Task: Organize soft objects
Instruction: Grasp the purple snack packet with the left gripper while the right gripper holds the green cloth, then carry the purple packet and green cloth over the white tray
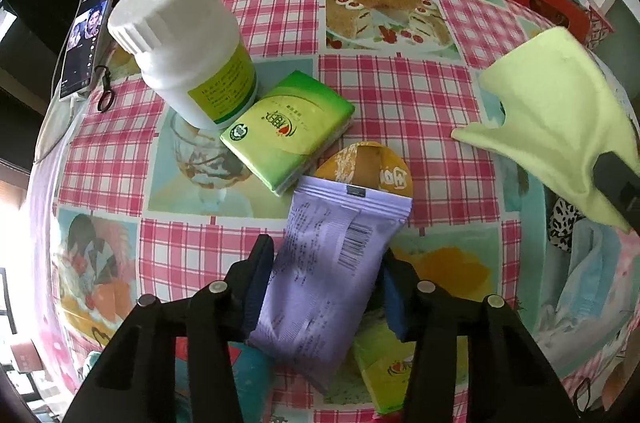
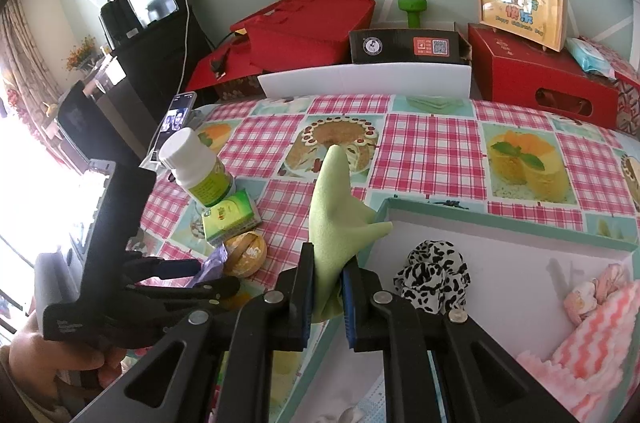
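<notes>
Left gripper [image 1: 324, 287] jaws clamped on a purple packet [image 1: 332, 271], held just above the counter [image 1: 400, 91]. Landmark: the green tissue pack [image 1: 286, 133]. White bottle [image 1: 180, 43] stands touching the pack's far left side. Round yellow snack [image 1: 380, 167] lies just right of the pack, partly hidden under the packet's top edge. Second yellow-green pack [image 1: 392, 371] sits near the camera side of the tissue pack, under the left gripper. Phone [image 1: 86, 39] leans well left of the pack, past the bottle.

Right gripper [image 2: 326, 287] jaws clamped on a light green cloth [image 2: 340, 219], lifted right of the tissue pack, over the near left corner of a white box [image 2: 508, 223]. Inside the box: leopard scrunchie [image 2: 434, 277] right beside the cloth, pink wavy towel [image 2: 592, 339] at the far right. Red boxes [image 2: 532, 75] and a white board [image 2: 364, 81] stand behind the counter.
</notes>
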The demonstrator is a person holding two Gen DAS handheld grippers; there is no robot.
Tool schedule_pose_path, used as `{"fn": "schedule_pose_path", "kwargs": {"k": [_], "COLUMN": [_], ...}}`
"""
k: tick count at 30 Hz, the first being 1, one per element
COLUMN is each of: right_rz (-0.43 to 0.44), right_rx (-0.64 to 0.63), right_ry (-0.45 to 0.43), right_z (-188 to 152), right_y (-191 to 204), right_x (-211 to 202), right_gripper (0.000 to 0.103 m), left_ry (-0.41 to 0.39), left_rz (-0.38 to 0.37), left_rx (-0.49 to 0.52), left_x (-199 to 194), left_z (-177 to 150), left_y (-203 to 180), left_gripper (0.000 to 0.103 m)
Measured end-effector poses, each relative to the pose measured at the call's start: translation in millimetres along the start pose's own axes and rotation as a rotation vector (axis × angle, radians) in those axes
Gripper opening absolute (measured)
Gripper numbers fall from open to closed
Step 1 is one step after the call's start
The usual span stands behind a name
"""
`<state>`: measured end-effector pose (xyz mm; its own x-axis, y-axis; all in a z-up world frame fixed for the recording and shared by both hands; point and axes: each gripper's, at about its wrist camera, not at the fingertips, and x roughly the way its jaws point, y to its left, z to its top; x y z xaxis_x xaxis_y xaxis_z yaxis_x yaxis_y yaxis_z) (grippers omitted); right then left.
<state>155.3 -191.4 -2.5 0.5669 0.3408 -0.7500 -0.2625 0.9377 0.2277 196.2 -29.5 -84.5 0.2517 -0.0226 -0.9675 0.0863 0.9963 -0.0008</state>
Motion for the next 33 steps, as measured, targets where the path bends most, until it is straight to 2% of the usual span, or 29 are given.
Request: {"fn": "schedule_pose_path", "kwargs": {"k": [2,6,11,16,26,33], "right_rz": [0.0,0.0,-0.002,-0.003,-0.003,0.011], "right_rx": [0.0,-0.001,0.0,0.0,0.001,0.015], "right_ry": [0.004,0.008,0.012,0.013,0.011,-0.039], "right_z": [-0.3,-0.8,-1.4,-2.3,-2.9,-1.3], "right_y": [-0.4,-0.5,-0.5,-0.3,0.1,-0.2], "right_x": [1.1,2.2,3.2,3.4,3.7,-7.9], "right_gripper": [0.013,0.013,0.013,0.013,0.013,0.013], "left_ry": [-0.012,-0.03,-0.058,-0.082,-0.134,-0.209], "left_rz": [-0.009,-0.016,-0.018,-0.017,-0.027,-0.052], "left_rx": [-0.007,-0.017,-0.031,-0.055,-0.079,-0.09], "left_x": [-4.9,-18.0,-31.0,-38.8,-51.1,-72.0], "left_z": [1.0,2.0,5.3,5.8,2.6,3.5], "left_y": [3.2,10.9,18.2,23.5,27.1,30.6], "left_gripper": [0.034,0.029,0.019,0.014,0.012,0.012]}}
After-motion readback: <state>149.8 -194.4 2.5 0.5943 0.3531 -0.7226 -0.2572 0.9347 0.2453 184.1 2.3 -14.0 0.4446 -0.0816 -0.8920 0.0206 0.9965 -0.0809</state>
